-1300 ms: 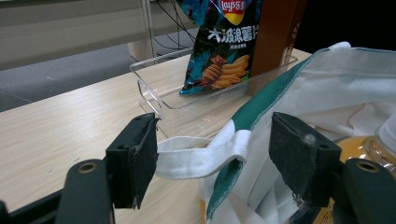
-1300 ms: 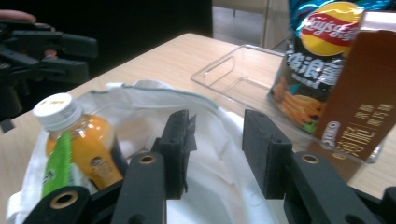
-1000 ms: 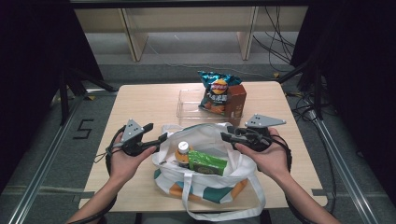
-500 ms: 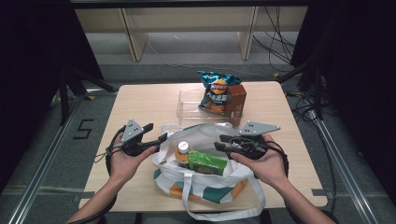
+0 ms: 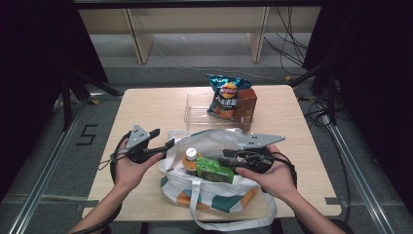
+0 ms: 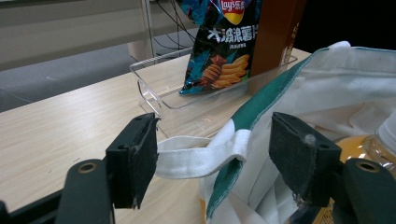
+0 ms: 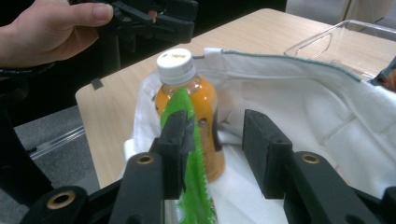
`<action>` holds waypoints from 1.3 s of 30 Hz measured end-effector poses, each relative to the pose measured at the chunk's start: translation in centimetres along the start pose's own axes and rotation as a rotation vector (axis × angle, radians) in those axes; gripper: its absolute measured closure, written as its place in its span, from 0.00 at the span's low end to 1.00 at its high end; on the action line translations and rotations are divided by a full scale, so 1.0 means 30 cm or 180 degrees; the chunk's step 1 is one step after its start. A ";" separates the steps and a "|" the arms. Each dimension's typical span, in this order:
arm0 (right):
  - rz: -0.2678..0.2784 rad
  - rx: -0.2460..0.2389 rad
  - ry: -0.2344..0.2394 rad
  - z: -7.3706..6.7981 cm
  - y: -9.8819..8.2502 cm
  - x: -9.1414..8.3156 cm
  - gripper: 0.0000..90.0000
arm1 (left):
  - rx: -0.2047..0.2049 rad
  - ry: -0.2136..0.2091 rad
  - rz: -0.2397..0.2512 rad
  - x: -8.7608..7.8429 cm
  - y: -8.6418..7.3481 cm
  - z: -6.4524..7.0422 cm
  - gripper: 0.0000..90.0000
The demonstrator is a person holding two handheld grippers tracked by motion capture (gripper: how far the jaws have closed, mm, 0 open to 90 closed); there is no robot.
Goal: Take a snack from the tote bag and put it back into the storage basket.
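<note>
Tote bag (image 5: 214,190): white cloth with green trim, near edge of the table (image 5: 156,107), centre, mouth open upward. Inside it: an orange drink bottle (image 5: 191,161) with a white cap, standing upright at the left side, and a green packet (image 5: 214,168) just right of the bottle, touching it.

Left gripper (image 5: 163,145): at the bag's left rim, held by the left hand (image 5: 127,168). Jaws spread wide. In the left gripper view the bag's white strap (image 6: 201,156) runs across the gap between the pads, touching neither pad clearly; no pinch.

Right gripper (image 5: 224,160): over the bag's mouth from the right, held by the right hand (image 5: 272,178), pointing left toward the packet. Jaws about half spread. In the right gripper view the green packet (image 7: 187,154) lies against the inner face of the left-hand pad; the other pad stands clear of it, so not clamped. The bottle (image 7: 187,107) is just beyond the jaw tips.

Far side of table: a clear plastic tray (image 5: 197,105) holding a chip bag (image 5: 225,95) and a brown box (image 5: 246,105), both upright, touching each other, well apart from the tote.
</note>
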State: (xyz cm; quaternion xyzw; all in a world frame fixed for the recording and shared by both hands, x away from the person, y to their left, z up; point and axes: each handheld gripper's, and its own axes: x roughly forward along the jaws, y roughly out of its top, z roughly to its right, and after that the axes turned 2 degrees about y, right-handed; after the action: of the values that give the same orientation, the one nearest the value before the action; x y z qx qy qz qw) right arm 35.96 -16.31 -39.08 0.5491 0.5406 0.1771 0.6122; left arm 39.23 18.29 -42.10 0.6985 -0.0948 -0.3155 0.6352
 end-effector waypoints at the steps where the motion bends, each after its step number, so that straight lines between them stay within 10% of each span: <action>1: 0.0002 -0.0033 -0.0013 0.001 -0.001 0.001 0.68 | -0.0002 0.0001 -0.0001 0.000 0.000 0.000 0.36; 29: -0.0384 0.0023 0.0210 -0.014 -0.059 0.042 0.69 | 0.0006 -0.0001 -0.0004 0.000 0.000 0.000 0.36; 39: -0.0397 -0.0347 0.0099 -0.007 -0.058 0.030 0.88 | 0.0009 -0.0001 -0.0016 -0.001 0.000 0.002 0.36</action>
State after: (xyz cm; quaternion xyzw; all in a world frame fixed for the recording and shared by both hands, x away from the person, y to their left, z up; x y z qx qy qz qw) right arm 35.44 -16.06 -40.96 0.4774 0.5728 0.1763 0.6426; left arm 39.18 18.25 -42.10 0.6996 -0.0936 -0.3170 0.6334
